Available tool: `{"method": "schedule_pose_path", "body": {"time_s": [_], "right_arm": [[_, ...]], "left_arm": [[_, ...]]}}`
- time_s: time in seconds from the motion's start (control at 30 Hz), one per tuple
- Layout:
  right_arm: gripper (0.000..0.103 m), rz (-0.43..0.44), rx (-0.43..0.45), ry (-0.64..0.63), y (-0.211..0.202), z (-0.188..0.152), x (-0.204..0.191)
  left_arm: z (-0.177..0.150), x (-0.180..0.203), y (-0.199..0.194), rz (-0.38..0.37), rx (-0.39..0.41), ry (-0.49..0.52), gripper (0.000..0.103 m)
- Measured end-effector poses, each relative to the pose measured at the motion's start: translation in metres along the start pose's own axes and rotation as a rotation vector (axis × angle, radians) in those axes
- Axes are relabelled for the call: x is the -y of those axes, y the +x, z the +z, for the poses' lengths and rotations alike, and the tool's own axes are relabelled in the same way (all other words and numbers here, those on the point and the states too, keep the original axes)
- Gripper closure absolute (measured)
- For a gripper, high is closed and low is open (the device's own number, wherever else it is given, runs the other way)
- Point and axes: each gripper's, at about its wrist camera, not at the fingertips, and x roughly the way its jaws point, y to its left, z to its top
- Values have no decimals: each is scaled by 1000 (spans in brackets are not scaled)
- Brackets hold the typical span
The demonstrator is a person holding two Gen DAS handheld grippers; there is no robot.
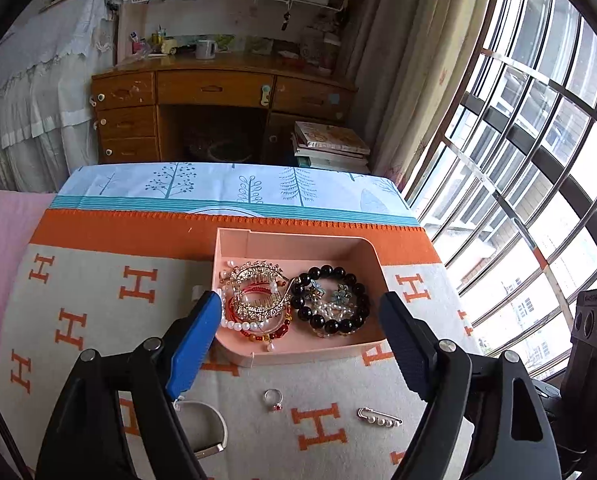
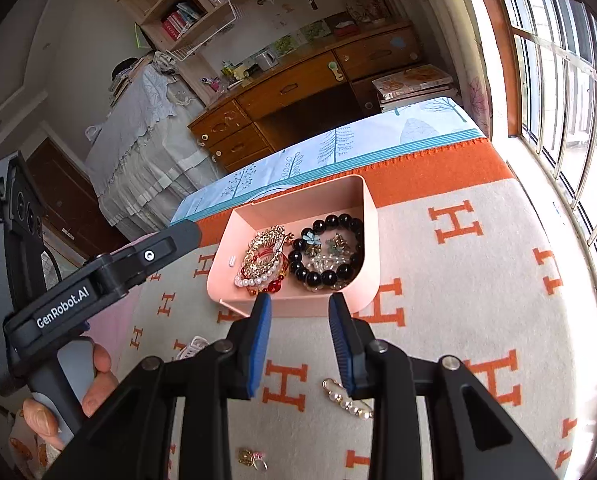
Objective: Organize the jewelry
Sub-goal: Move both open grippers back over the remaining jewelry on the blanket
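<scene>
Several pieces already fill the pink tray at twelve o'clock on the blanket; I'd bring the right gripper, half open and empty, straight down over the pearl pin at its five o'clock. Left gripper hangs wide open, empty, ring at its six o'clock.

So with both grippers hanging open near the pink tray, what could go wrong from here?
1. The gold comb is piled on the pearl and red bead strands; anything dropped there may snag.
2. The pearl pin lies flat on the blanket beside the open right gripper; its fingers may slip off it or pinch the weave.
3. The open left gripper straddles the pink tray and could nudge it.
</scene>
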Motion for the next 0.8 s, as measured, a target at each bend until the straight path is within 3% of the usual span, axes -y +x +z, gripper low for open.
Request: {"method": "schedule_pose_path", "body": {"time_s": [0.17,0.37,0.57,0.8], "right_arm": [[73,-1,11,-32,-20,-21,-12],[73,-11,28,-74,-37,-38,-28],[73,-18,38,-122,-49,-56,-42],[73,-40,48,-184,-57,-73,-55]], "left_arm": [[-19,-2,-38,26,46,6,14],[-41,-6,-76,65,88,6,13],[-58,-12,-101,116,122,12,12],[-81,-25,-113,150,107,10,12]]}}
